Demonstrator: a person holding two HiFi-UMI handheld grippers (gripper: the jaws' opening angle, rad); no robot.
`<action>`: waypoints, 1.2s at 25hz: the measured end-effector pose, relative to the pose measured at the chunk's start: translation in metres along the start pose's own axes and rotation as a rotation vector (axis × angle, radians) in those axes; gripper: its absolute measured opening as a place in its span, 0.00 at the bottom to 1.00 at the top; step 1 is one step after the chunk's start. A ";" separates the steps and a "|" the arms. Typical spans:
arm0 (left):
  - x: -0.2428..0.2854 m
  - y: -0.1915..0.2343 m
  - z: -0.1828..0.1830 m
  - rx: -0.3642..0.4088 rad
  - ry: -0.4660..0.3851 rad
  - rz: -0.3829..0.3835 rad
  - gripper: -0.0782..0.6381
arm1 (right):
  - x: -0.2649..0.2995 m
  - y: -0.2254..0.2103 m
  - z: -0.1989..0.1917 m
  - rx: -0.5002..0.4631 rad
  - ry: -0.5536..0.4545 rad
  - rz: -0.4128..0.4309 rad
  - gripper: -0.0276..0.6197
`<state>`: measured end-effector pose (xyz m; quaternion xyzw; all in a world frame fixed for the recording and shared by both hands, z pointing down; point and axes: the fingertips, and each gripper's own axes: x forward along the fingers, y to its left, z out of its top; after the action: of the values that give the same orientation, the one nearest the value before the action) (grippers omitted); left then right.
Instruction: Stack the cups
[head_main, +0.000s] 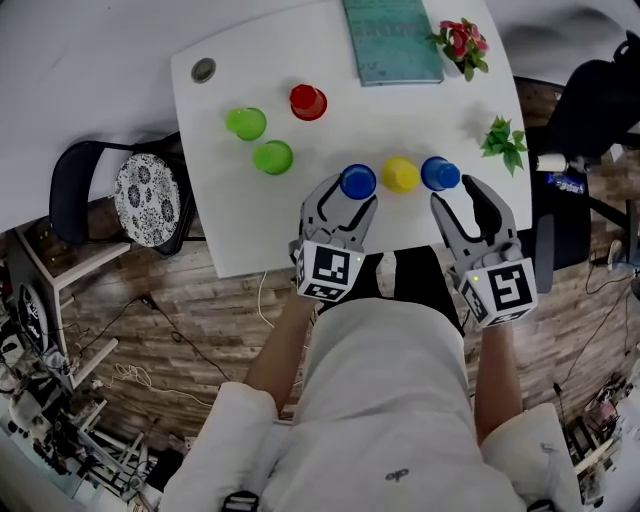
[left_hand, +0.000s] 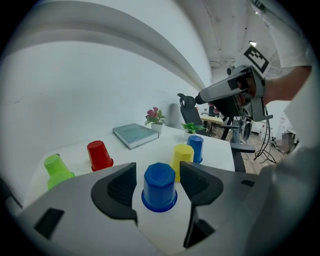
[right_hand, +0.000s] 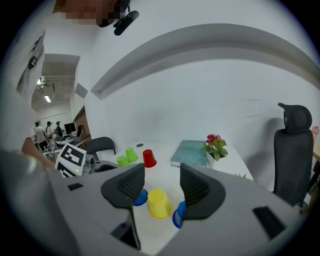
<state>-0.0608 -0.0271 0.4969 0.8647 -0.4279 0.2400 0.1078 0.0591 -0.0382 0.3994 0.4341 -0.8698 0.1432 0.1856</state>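
blue cup (left_hand: 159, 189) loose within left tool (left_hand: 157, 174)

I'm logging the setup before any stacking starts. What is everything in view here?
table: 1, white, under everything
green cups: 2, green, upside down, back left of the table
red cup: 1, red, upside down, right of the green ones
blue cups: 2, blue, upside down, ends of the near row
yellow cup: 1, yellow, upside down, between the blue ones
book: 1, teal, far edge
flowering plant: 1, red flowers, right of the book
leafy plant: 1, green, right edge
grommet: 1, grey, far left corner
cushioned chair: 1, black, left of the table
office chair: 1, black, right of the table
left gripper: 1, grey, open either side of the left blue cup
right gripper: 1, grey, open by the right blue cup
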 end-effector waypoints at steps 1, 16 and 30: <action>-0.004 0.002 0.000 -0.003 -0.007 0.011 0.48 | 0.002 0.001 0.001 -0.002 -0.001 0.005 0.39; -0.050 0.092 -0.012 -0.098 -0.036 0.301 0.47 | 0.038 0.033 0.028 -0.078 -0.005 0.124 0.39; -0.050 0.159 -0.035 -0.167 -0.027 0.432 0.47 | 0.052 0.043 0.036 -0.134 0.040 0.142 0.39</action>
<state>-0.2242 -0.0763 0.4988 0.7443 -0.6227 0.2097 0.1194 -0.0115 -0.0649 0.3871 0.3549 -0.9022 0.1062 0.2210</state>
